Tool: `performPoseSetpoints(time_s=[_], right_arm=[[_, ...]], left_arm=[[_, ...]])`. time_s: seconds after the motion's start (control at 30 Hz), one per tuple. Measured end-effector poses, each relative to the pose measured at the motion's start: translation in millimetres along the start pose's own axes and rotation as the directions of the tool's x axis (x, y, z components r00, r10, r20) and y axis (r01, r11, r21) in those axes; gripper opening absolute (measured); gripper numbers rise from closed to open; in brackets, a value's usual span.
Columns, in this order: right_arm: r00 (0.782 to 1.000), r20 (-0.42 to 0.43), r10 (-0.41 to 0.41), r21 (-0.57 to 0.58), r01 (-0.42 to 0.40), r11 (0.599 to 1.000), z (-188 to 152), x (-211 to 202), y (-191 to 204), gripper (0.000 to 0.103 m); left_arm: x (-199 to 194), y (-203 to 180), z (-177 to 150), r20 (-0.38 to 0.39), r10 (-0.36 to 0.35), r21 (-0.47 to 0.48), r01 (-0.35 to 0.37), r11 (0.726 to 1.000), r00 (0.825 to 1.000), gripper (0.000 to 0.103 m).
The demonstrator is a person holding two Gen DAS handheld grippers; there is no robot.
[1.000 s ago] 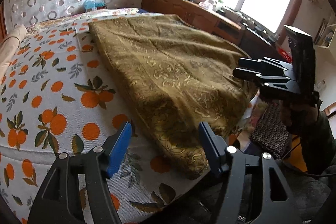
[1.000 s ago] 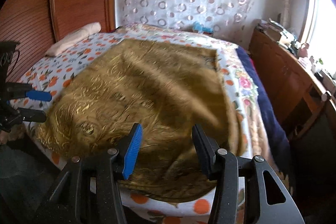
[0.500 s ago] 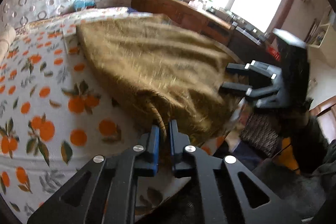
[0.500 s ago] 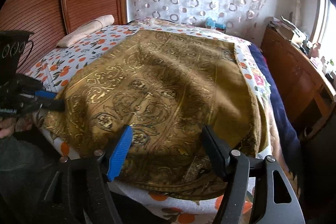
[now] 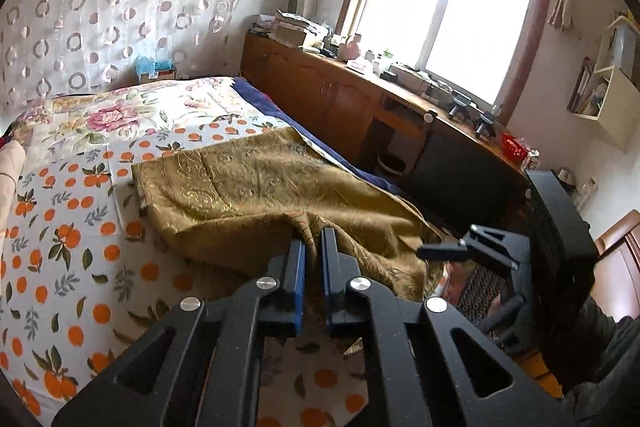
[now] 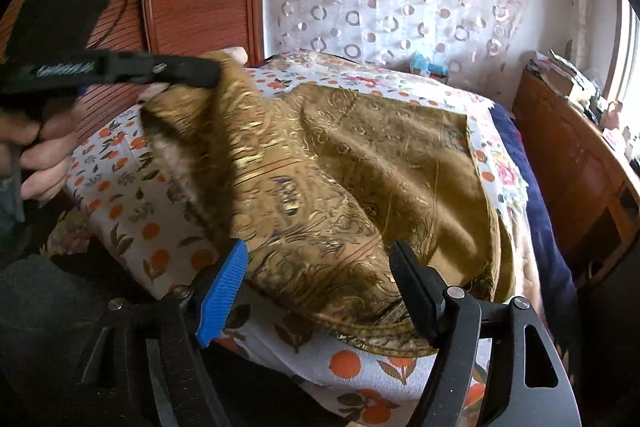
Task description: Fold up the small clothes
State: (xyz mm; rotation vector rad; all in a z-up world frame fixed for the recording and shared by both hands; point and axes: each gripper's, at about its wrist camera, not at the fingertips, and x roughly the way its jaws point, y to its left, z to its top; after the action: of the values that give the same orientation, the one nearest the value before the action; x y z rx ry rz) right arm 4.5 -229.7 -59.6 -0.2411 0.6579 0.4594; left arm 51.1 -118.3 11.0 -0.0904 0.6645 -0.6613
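From your left wrist camera, your left claw [image 5: 313, 247] is pinched tight on a gathered corner of the golden-brown patterned cloth [image 5: 256, 195], and the fabric rises in a ridge into the narrow gap between the blue pads. The rest of the cloth lies spread across the bed [image 5: 64, 227], on the sheet printed with oranges, with its far edge reaching toward the dark blue blanket [image 5: 264, 103] along the bed's far side. Your right claw [image 5: 472, 267] shows at the right, just off the cloth's near right edge at the foot of the bed. A wooden sideboard [image 5: 320, 87] stands beyond the bed, under the window.

From your right wrist camera, your right claw [image 6: 316, 291] stands wide apart, its jaws having just been opening; the cloth's near hem lies between the fingers, but the pads do not press on it. At upper left your left claw [image 6: 208, 71] holds the cloth's corner lifted off the bed, so the fabric slopes down from there to the mattress. Your hand [image 6: 44, 155] grips that tool's handle.
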Motion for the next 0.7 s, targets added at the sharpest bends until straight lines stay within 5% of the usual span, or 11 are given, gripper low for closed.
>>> performPoseSetpoints(time_s=[0.57, 0.63, 0.7], right_arm=[[0.992, -0.083, -0.098, 0.006, 0.099, 0.995, -6, 46, -21, 0.078], [0.991, -0.08, -0.111, 0.001, 0.112, 0.994, -7, 47, -25, 0.057], [0.99, -0.076, -0.122, -0.009, 0.122, 0.992, -4, 52, -30, 0.024]], left_arm=[[4, 22, 1, 0.018, 0.026, -0.066, -0.025, 0.997, 0.999, 0.008], [6, 26, 1, 0.013, 0.03, -0.074, -0.029, 0.997, 0.999, 0.008], [7, 29, 0, 0.007, 0.035, -0.083, -0.034, 0.996, 0.999, 0.008]])
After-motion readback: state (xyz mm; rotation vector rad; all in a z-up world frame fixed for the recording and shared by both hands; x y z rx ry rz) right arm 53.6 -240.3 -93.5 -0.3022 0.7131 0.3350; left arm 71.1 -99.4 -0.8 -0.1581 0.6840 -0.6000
